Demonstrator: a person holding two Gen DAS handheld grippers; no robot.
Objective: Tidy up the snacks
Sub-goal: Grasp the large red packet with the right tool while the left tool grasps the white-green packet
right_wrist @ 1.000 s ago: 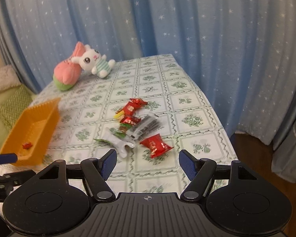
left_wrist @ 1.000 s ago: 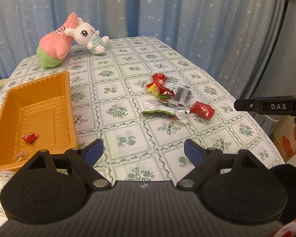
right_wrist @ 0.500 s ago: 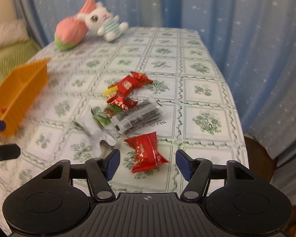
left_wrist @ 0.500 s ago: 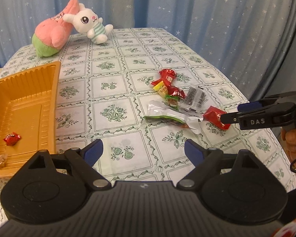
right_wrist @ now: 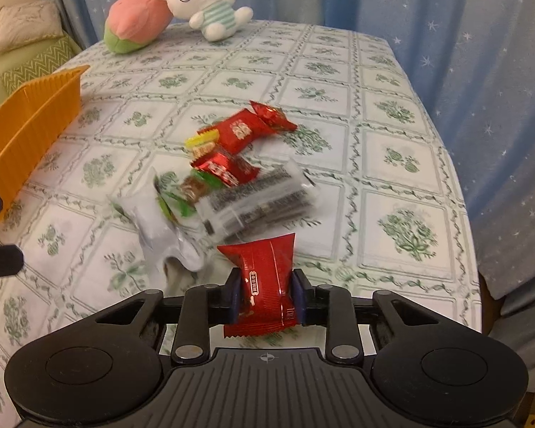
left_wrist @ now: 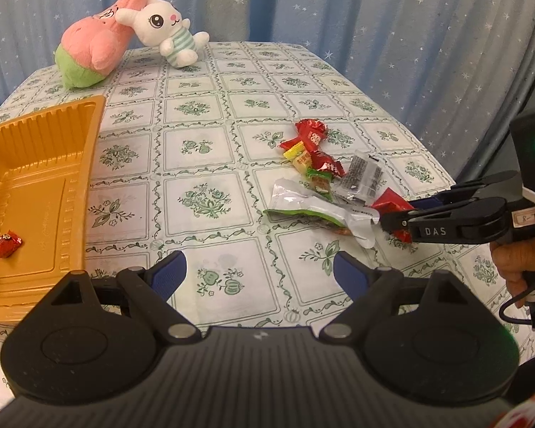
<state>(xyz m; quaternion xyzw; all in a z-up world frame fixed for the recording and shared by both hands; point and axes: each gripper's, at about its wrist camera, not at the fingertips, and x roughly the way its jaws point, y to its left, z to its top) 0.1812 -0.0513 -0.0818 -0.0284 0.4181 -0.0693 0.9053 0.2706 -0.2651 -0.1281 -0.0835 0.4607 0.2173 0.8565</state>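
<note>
What moved: The right claw [right_wrist: 266, 297] came down to the near end of the pile and squeezed shut on the red pack [right_wrist: 266, 280]. A moment ago it was wide open above it. The left claw [left_wrist: 256, 273] came a bit closer to the table and did not change.

Right claw: It pinches the red pack from both sides, around the pack's middle. The pack stands up between the blue pads [right_wrist: 297, 294]. I think it is held there so it will not slip out.

Left claw: Its fingers are spread wide, with nothing in them. It hangs over bare cloth, near the tray [left_wrist: 39, 178]. It looks like it is waiting.

Red pack: At 6 o'clock in the right view, right at the claw. At 3 o'clock in the left view, half hidden behind the black finger.

Pile [right_wrist: 232, 178]: More snacks lie in a heap in the middle of the right view. They touch and overlap. The red pack was the nearest one and at the edge, so it was easy to take alone.

Tray: At 9 o'clock in both views, well apart from the pile. One small red candy [left_wrist: 6, 244] sits in it. I think the snacks go here.

Toys [left_wrist: 125, 32]: Two soft toys lie at 11 o'clock, far at the back, out of the way.

Next: The pack likely goes left to the tray.
</note>
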